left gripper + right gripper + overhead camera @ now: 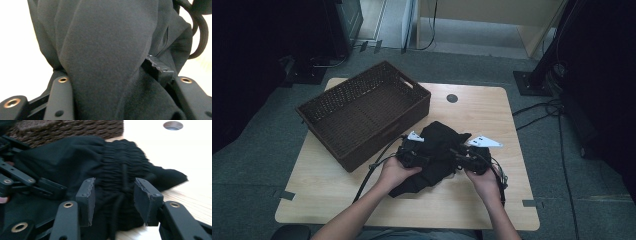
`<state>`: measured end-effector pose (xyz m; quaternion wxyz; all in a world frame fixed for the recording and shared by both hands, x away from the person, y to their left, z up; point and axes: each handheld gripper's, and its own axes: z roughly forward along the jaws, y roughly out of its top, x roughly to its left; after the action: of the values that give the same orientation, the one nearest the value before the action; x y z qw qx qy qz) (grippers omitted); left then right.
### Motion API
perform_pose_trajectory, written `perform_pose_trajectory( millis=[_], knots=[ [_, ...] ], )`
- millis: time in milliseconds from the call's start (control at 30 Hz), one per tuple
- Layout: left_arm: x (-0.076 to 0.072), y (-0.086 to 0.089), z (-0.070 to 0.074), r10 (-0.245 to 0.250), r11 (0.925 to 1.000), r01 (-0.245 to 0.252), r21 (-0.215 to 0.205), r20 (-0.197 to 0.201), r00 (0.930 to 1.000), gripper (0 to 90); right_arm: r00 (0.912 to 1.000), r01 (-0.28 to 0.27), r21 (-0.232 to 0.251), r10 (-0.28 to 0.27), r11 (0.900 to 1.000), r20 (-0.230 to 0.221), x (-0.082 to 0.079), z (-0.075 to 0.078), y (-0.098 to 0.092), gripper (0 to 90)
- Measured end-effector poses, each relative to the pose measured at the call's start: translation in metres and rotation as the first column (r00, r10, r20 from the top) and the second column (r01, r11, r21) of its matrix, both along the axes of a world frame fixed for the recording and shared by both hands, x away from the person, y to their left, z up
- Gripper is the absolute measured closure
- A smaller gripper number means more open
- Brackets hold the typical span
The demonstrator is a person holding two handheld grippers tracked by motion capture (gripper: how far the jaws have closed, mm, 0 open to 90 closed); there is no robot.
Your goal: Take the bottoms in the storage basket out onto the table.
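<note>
Forearms low, left hand-held gripper point(422, 150) and right hand-held gripper point(457, 152) open around black garment point(437, 142).

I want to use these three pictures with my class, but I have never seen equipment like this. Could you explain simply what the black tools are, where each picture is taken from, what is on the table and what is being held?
A person sits at a wooden table and holds a hand-operated clamp with two black jaws in each hand: the left gripper and the right gripper. The wide picture comes from a camera above, looking down. The other two come from small cameras riding on each gripper, looking along its jaws.

On the table lie a dark woven basket and a crumpled black garment. In the left gripper view the cloth is bunched between the jaws, though whether they pinch it is unclear. In the right gripper view the jaws stand apart around the gathered waistband, not yet pressing on it.
</note>
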<state>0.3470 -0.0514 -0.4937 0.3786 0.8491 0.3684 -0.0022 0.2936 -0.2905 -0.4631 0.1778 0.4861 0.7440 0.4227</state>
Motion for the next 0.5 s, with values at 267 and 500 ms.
perform_pose_trajectory(
  millis=[267,500],
  knots=[
    [-0.002,-0.003,-0.004,-0.044,0.9989,0.042,0.022,0.059,0.9973,23.0,0.9991,-0.009,-0.095,0.005,0.995,-0.043,0.01,-0.022,0.011,52.5],
    [-0.002,0.0,0.008,-0.068,0.9965,0.065,0.054,0.065,0.9955,19.9,0.9999,0.001,-0.105,-0.002,0.994,-0.011,0.008,-0.029,0.01,53.1]
  ],
)
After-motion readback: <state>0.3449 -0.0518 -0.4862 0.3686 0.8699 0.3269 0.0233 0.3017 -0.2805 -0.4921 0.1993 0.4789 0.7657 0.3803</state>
